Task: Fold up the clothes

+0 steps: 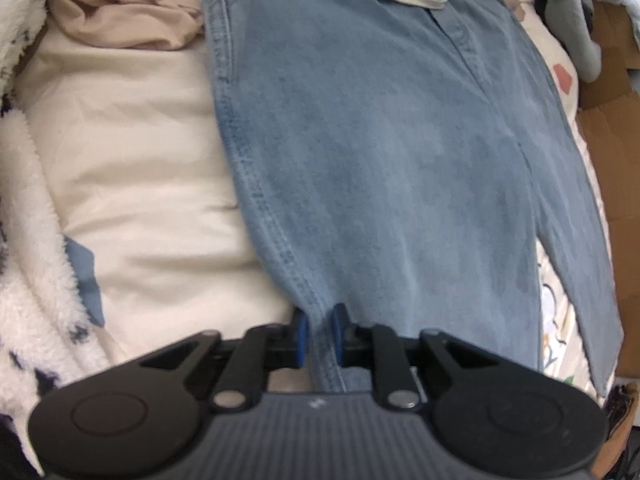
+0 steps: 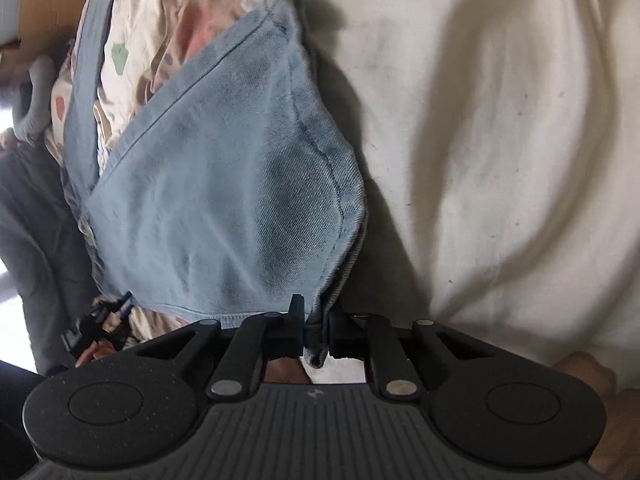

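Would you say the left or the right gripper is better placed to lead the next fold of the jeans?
Probably left. The left gripper is shut on the jeans with their length spread ahead; the right gripper pinches an already doubled-over part.

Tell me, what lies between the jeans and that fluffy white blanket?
In the left wrist view, only bare cream bedsheet separates the jeans from the fluffy blanket.

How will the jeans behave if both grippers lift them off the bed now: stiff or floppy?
Probably floppy: the jeans drape and crease between the left gripper and right gripper. Likely heavyish, being thick seamed denim. Slip seems unlikely, since both pinch folded hem edges.
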Demonstrator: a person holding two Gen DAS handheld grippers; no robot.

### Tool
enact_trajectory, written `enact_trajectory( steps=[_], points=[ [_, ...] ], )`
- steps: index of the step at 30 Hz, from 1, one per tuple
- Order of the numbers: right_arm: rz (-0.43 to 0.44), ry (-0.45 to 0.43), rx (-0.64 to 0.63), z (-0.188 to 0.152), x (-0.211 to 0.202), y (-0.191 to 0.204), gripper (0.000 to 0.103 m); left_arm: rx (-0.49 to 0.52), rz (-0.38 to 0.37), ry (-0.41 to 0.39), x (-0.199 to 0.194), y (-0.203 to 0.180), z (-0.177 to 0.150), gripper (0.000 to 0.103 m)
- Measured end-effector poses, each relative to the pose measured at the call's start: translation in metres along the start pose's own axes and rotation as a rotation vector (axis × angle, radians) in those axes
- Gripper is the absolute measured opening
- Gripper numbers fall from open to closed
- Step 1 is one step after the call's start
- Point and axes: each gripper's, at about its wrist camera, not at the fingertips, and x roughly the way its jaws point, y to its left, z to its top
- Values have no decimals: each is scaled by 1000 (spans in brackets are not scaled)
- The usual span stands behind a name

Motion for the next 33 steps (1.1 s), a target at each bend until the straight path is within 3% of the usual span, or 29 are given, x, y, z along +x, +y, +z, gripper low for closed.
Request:
enact_trajectory(
  steps=[11, 16, 21, 27, 33],
  points=[
    [-121, 56, 6, -10, -4, -6, 8, 24, 42, 11, 11, -32, 3, 3],
    [-178, 27, -35, 3, -5, 5, 13, 76, 47, 27, 13, -52, 10, 10],
    [-263, -32, -91, 11, -33, 9, 17, 163, 170, -73, -16, -50, 30, 15],
    [-234, -128, -191, 28, -61, 35, 17, 215, 144, -171, -38, -58, 65, 15],
    [-220, -199, -345, 45, -56, 80, 17, 242, 118, -215, -106, 27, 69, 15]
  ],
)
